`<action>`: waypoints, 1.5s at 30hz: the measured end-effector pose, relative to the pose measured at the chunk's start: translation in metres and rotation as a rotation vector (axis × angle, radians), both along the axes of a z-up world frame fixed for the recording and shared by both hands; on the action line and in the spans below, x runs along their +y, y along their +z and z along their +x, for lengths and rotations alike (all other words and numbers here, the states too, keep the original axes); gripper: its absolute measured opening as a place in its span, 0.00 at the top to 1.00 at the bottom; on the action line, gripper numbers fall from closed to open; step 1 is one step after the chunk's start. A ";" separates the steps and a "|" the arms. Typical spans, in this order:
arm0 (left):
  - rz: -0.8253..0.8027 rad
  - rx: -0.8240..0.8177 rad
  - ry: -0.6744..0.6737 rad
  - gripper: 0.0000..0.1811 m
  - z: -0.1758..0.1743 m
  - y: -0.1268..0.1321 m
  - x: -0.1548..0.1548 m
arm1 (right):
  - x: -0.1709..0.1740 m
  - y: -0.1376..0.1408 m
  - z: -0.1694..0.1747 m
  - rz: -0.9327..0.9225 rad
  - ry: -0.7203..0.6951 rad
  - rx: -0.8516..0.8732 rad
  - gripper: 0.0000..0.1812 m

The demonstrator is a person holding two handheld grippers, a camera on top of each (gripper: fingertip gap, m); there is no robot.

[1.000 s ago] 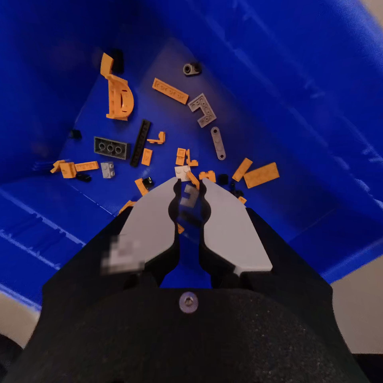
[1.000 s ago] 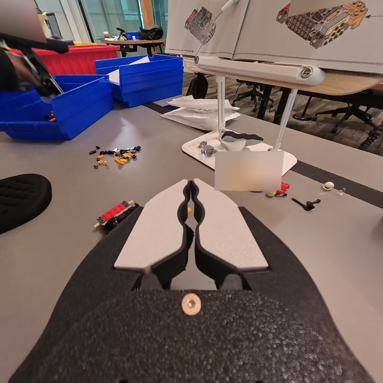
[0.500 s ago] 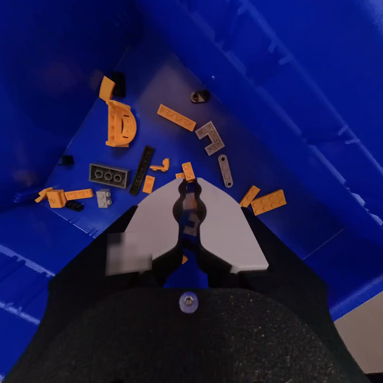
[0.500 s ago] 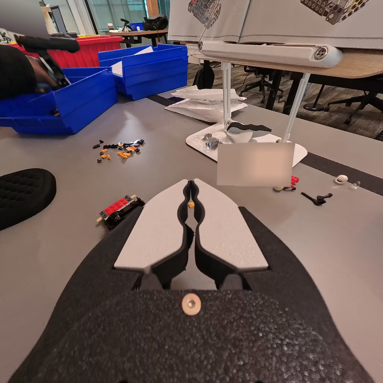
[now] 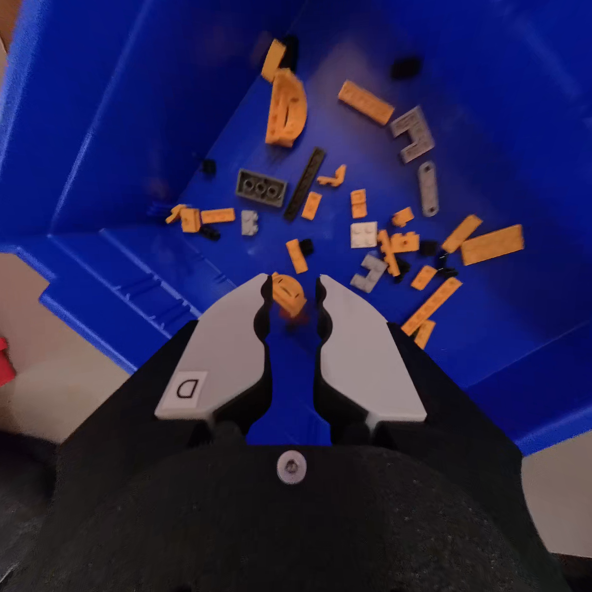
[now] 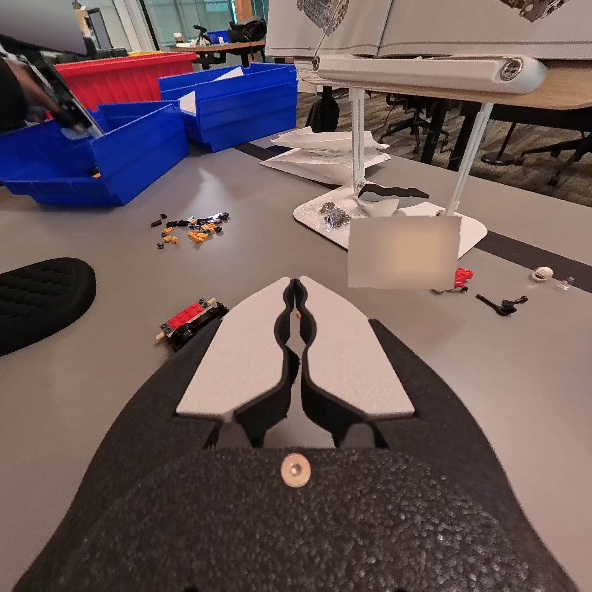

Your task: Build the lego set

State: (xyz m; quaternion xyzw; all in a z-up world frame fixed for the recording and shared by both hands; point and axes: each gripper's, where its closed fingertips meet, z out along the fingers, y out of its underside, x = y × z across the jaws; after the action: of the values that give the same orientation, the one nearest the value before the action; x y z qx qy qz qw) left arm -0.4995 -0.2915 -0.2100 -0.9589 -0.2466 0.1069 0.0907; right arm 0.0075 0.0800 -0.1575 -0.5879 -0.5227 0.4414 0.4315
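Note:
My left gripper is open above the floor of a blue bin holding several loose orange, grey and black lego pieces. A rounded orange piece lies blurred between its fingertips; I cannot tell if it touches them. A larger orange curved piece and a dark grey brick lie farther in. My right gripper is shut and empty, low over the grey table. A red and black lego assembly sits just left of it. A tiny orange piece shows through its finger gap.
A heap of small orange and black pieces lies ahead. The blue bin with the left gripper in it stands far left, with more bins behind. A white booklet stand, black pad, red piece and black piece lie around.
My left gripper was nearly shut with a small orange piece at its tips; now it is open and has shifted over a rounded orange piece. The right gripper stays shut, drifting slightly.

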 end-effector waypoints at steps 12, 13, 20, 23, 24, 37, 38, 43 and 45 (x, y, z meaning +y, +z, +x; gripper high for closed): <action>-0.191 -0.059 -0.017 0.87 -0.008 -0.032 -0.006 | -0.003 -0.006 -0.001 -0.007 0.023 -0.022 1.00; -0.191 -0.070 -0.016 0.88 -0.009 -0.033 -0.005 | -0.003 -0.006 -0.001 -0.008 0.024 -0.023 1.00; -0.211 -0.139 -0.010 0.92 -0.007 -0.042 -0.003 | -0.003 -0.007 -0.001 -0.024 0.030 -0.024 1.00; -0.197 -0.179 -0.009 0.95 -0.004 -0.043 -0.002 | -0.003 -0.008 -0.001 -0.039 0.037 -0.023 1.00; -0.196 -0.184 -0.013 0.95 -0.004 -0.043 -0.001 | -0.004 -0.008 -0.001 -0.042 0.039 -0.024 1.00; 0.135 0.051 -0.528 0.96 0.134 0.082 0.103 | -0.006 -0.006 -0.002 -0.043 0.051 -0.015 1.00; 0.145 0.046 -0.626 0.96 0.165 0.084 0.121 | -0.007 -0.006 -0.002 -0.041 0.050 -0.016 1.00; 0.112 -0.043 -1.061 0.96 0.311 0.045 0.200 | -0.005 -0.003 0.000 -0.009 0.032 -0.008 1.00; 0.074 -0.092 -1.172 0.96 0.350 0.019 0.223 | -0.003 -0.002 0.001 0.008 0.019 -0.005 1.00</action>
State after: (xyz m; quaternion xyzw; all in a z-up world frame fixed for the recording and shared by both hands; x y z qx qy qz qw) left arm -0.1499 -0.0687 -0.1910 -0.9352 0.3171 -0.0115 0.1572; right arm 0.0087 0.0773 -0.1592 -0.5822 -0.5310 0.4420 0.4285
